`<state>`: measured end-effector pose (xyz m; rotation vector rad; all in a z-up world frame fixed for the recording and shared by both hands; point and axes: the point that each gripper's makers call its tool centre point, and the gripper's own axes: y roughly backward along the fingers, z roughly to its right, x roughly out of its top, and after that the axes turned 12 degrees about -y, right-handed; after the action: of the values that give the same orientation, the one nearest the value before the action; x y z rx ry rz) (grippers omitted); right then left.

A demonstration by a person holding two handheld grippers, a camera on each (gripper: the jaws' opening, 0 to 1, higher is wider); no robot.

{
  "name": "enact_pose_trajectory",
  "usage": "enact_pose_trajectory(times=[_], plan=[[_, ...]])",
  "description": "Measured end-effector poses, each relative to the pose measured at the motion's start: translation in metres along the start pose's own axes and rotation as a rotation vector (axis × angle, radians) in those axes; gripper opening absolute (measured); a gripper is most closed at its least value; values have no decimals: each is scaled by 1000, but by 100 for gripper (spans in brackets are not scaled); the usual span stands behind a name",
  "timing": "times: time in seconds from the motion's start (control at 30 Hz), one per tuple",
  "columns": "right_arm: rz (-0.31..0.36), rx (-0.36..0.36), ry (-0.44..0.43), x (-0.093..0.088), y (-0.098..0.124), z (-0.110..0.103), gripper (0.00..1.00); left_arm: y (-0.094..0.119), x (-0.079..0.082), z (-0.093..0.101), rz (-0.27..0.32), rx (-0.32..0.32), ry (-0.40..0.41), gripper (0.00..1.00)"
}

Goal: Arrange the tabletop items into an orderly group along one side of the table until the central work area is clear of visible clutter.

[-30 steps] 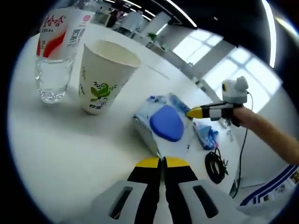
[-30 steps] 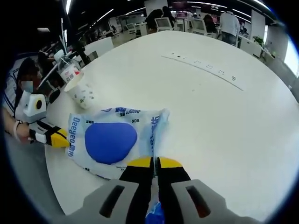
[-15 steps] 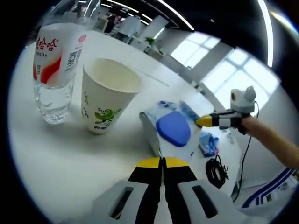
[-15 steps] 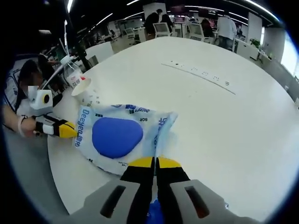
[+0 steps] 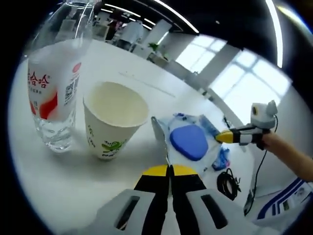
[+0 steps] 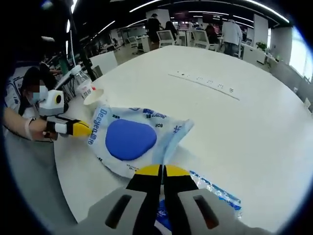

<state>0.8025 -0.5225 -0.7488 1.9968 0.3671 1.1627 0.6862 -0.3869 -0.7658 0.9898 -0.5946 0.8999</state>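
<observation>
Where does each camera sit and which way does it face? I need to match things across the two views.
Left gripper view: rides the left gripper, looks across the table past the bottle and cup to the wipes pack; the right gripper and a forearm show at right.
Right gripper view: rides the right gripper, faces back toward the person; the left gripper shows at left.
Shared: pack, cup, bottle, both grippers. The jaws of each look shut on the pack's opposite edges.

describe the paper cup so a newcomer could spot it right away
On the white round table, look near the edge where a clear water bottle with a red-and-white label stands. The cup is right beside it: open-topped, cream-coloured paper with a green leaf print, unlike the flat wipes pack with a blue oval.
</observation>
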Motion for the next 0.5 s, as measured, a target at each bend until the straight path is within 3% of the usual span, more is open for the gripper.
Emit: enact_pose_trajectory(times=[0.5], plan=[[46,10,-63,-15,8,-11,0,-4,12,-9,16,19,-39,0]])
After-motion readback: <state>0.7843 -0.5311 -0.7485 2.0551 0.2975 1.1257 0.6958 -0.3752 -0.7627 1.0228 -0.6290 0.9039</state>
